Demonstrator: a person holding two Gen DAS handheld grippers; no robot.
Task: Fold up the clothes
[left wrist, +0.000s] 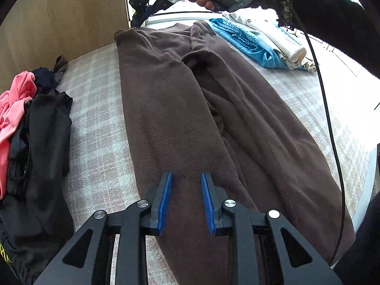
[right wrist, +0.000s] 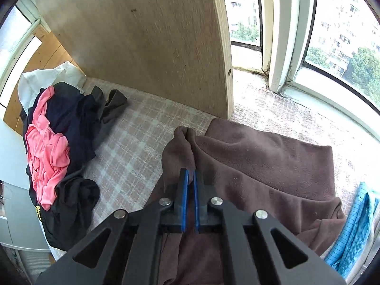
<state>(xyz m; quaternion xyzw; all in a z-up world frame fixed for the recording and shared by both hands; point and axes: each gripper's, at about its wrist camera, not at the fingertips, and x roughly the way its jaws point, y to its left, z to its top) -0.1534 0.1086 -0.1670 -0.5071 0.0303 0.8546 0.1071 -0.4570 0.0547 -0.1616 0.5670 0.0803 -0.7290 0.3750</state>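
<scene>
I have the brown fleece laid lengthwise down the checked bed, running from just under my left gripper to the far end by the wooden panel. A long fold of it rides up along the right half. My left jaws stand apart, holding nothing, hovering over the near end of the fleece. My right gripper has its jaws pinched on a bunched far corner of the fleece, lifted clear of the bed.

Judging by that, I am mid-fold, carrying the far edge somewhere, though I cannot tell from here whether it goes toward me or across.

To do it well, I would keep the right grip firm and low, since fleece is thick and drags on the bed cover; lifting high would pull the whole garment askew. I would bring the left jaws down to pin or take the matching edge so both sides travel evenly, and set the carried edge square on the layer beneath before letting go.

The cable swinging along the right could snag the cloth. The pile of pink and dark clothes on the left and the folded blue and white things at far right lie well clear.
</scene>
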